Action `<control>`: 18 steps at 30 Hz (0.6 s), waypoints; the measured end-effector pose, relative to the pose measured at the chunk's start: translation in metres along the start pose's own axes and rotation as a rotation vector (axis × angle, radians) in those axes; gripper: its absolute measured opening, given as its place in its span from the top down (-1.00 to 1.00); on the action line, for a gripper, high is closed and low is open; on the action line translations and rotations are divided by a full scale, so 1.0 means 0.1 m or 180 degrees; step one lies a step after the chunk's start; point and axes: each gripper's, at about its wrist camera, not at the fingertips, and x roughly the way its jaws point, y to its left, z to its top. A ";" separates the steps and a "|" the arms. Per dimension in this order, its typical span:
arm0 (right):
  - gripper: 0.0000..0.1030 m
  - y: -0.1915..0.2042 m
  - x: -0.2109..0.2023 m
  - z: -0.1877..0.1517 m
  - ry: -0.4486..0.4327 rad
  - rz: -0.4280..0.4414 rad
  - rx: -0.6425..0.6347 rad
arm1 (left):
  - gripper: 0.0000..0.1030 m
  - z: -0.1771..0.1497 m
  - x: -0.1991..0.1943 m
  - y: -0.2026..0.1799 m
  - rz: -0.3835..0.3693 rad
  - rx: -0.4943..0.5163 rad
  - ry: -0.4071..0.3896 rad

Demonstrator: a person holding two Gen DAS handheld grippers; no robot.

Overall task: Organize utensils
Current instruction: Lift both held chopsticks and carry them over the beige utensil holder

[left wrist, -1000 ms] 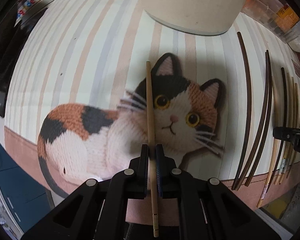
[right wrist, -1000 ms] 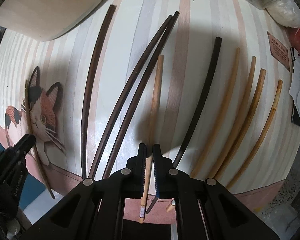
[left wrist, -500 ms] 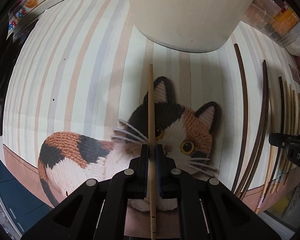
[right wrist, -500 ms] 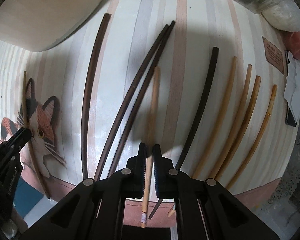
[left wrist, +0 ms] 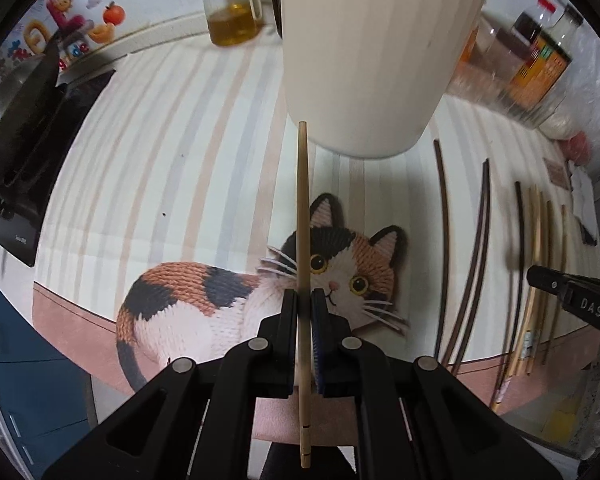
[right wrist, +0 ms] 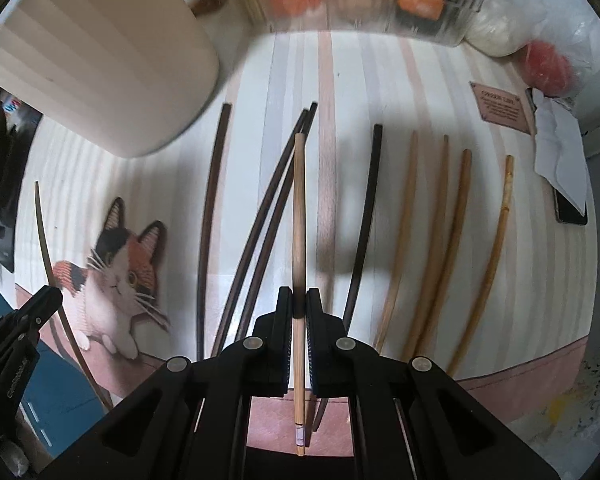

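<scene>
The left gripper [left wrist: 304, 304] clamps a pale bamboo chopstick [left wrist: 302, 220], slim and straight, with a thin dark ring near its butt end. Its long axis runs along the fingers, the far tip pointing at the base of the cream ribbed holder [left wrist: 372, 60] that stands toward the back edge of the striped mat [left wrist: 172, 168]. The stick hangs clear above the printed cat [left wrist: 340, 276].

The right gripper [right wrist: 299, 308] pinches a second light chopstick [right wrist: 299, 208], tan with a small white band at its butt. It points away toward the mat's back edge, raised over two dark chopsticks [right wrist: 268, 216]. More dark and light sticks lie roughly parallel on the mat, butts toward its front edge.
</scene>
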 end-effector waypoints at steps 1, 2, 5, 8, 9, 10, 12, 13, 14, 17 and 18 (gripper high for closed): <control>0.87 0.03 0.04 -0.12 -0.0035 0.0026 -0.0004 | 0.92 -0.01 -0.06 0.01 0.0000 -0.0001 -0.0041; 0.87 0.04 0.00 -0.13 -0.0066 0.0053 -0.0004 | 0.92 0.00 -0.12 0.02 -0.0004 -0.0005 -0.0080; 0.88 0.13 -0.07 -0.24 -0.0153 0.0095 -0.0047 | 0.92 0.06 -0.16 -0.04 -0.0001 -0.0026 -0.0167; 0.88 0.06 -0.28 -0.37 -0.0277 0.0161 -0.0055 | 0.92 0.07 -0.29 -0.03 -0.0030 -0.0051 -0.0266; 0.88 0.06 -0.37 -0.37 -0.0324 0.0189 -0.0053 | 0.92 0.07 -0.33 -0.04 -0.0031 -0.0058 -0.0299; 0.88 0.06 -0.43 -0.36 -0.0371 0.0213 -0.0052 | 0.92 0.08 -0.38 -0.03 -0.0037 -0.0068 -0.0331; 0.88 0.05 -0.61 -0.37 -0.0480 0.0265 -0.0045 | 0.92 0.11 -0.49 -0.01 -0.0086 -0.0100 -0.0408; 0.88 0.10 -0.65 -0.37 -0.0535 0.0300 -0.0038 | 0.92 0.13 -0.55 0.00 -0.0097 -0.0113 -0.0455; 0.88 0.12 -0.73 -0.36 -0.0593 0.0335 -0.0033 | 0.92 0.15 -0.64 0.02 -0.0122 -0.0132 -0.0518; 0.88 0.18 -1.02 -0.32 -0.0816 0.0443 -0.0021 | 0.92 0.23 -0.88 0.07 -0.0230 -0.0206 -0.0675; 0.88 0.21 -1.15 -0.30 -0.0906 0.0493 -0.0011 | 0.92 0.27 -0.99 0.09 -0.0265 -0.0230 -0.0744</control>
